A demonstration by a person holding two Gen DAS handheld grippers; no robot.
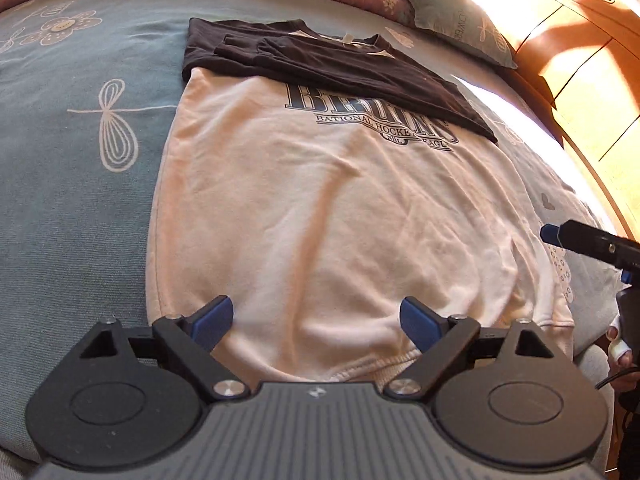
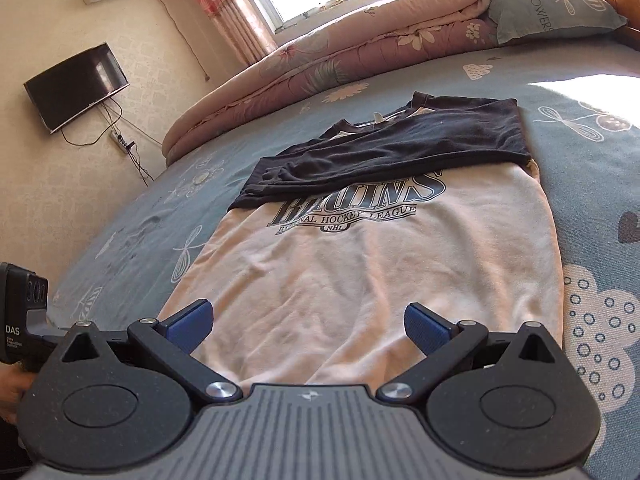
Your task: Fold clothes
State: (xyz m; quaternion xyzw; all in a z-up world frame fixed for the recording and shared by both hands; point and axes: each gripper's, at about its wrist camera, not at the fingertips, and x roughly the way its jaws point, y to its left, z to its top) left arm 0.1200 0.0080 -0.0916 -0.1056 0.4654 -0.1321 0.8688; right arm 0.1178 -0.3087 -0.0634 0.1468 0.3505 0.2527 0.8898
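Note:
A cream sweatshirt (image 1: 320, 208) with dark blue print lies flat on the bed, its dark sleeves (image 1: 320, 60) folded across the chest. In the right wrist view the same sweatshirt (image 2: 360, 272) stretches away with the sleeves (image 2: 400, 148) across its top. My left gripper (image 1: 316, 320) hovers open over the hem, nothing between its blue pads. My right gripper (image 2: 308, 326) is open too, above the lower part of the shirt, empty. The right gripper's finger (image 1: 592, 240) shows at the right edge of the left wrist view, beside the shirt's right side.
The bed has a blue sheet (image 1: 72, 168) with white flower patterns. A rolled pink quilt (image 2: 320, 64) and a blue pillow (image 2: 552, 4) lie at the far end. A wooden wardrobe (image 1: 580, 80) stands on the right, a wall television (image 2: 76, 84) on the left.

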